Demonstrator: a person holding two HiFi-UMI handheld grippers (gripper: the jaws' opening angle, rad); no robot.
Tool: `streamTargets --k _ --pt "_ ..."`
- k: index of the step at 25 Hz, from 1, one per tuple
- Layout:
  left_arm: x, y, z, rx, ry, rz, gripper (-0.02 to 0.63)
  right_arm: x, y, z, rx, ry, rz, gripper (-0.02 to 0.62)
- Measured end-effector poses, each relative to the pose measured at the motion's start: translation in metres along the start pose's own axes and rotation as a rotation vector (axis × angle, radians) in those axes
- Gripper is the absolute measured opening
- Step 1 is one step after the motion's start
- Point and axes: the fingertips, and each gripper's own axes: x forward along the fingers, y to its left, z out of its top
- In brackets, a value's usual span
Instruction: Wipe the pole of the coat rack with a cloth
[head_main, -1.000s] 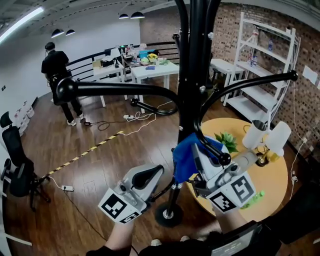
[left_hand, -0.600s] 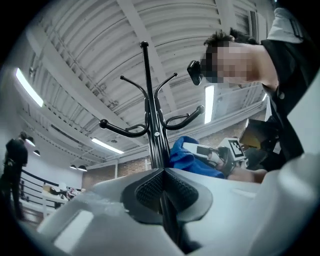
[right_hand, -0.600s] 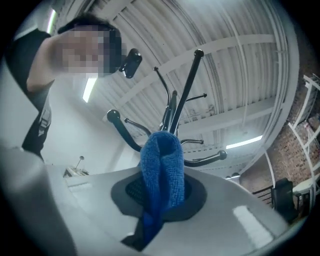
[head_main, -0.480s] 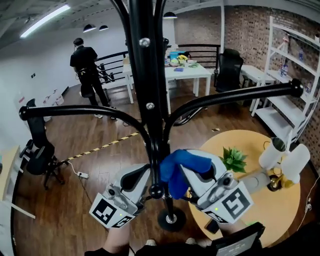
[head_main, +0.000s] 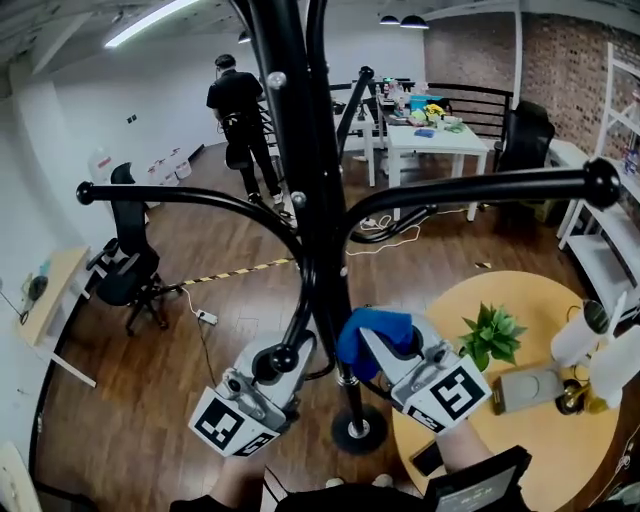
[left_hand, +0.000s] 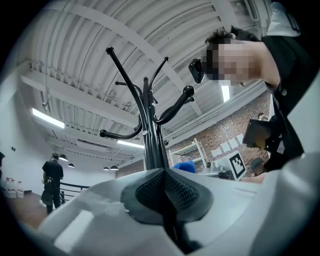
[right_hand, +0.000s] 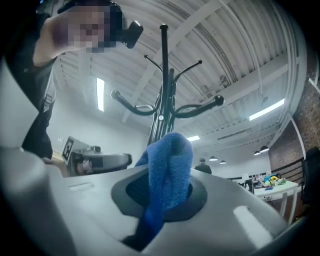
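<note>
One blue cloth (head_main: 372, 332) in right gripper (head_main: 400, 347), beside pole (head_main: 318, 260)

The left hand-held gripper (head_main: 289, 353) and the right hand-held gripper (head_main: 386, 349) share a smooth, light-grey moulded shell, with dark mesh-textured pads (left_hand: 150, 192) set in a rounded black recess at the jaws. Each carries at its rear a white cube (head_main: 230, 425) printed with black square markers. The person wears a black top (left_hand: 287, 75) and a small black head camera (left_hand: 196, 71).
</note>
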Motion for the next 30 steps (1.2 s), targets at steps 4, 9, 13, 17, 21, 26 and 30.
streamTargets --k 4,9,13,17,21,26,30 --pt "-0.001 0.000 -0.006 0.004 0.016 -0.006 0.003 -0.016 0.018 -0.064 -0.079 0.223 0.076 0.018" --pt "0.005 -0.005 -0.017 -0.014 0.031 -0.024 0.003 -0.039 0.042 -0.141 -0.062 0.530 0.208 0.018" --pt "0.007 -0.009 -0.021 -0.011 0.047 -0.033 0.003 -0.066 0.048 -0.172 -0.019 0.662 0.270 0.018" --pt "0.009 -0.008 -0.018 -0.004 0.039 -0.029 0.003 -0.091 0.042 -0.165 0.055 0.701 0.285 0.020" --pt "0.012 -0.011 -0.014 0.001 0.023 -0.037 0.003 -0.098 0.039 -0.163 0.061 0.742 0.283 0.021" --pt "0.006 -0.008 -0.012 0.009 0.017 -0.028 0.003 -0.053 0.037 -0.162 0.097 0.589 0.233 0.021" --pt "0.001 -0.005 -0.007 0.014 0.006 -0.020 0.003 -0.019 0.033 -0.094 0.031 0.369 0.194 0.023"
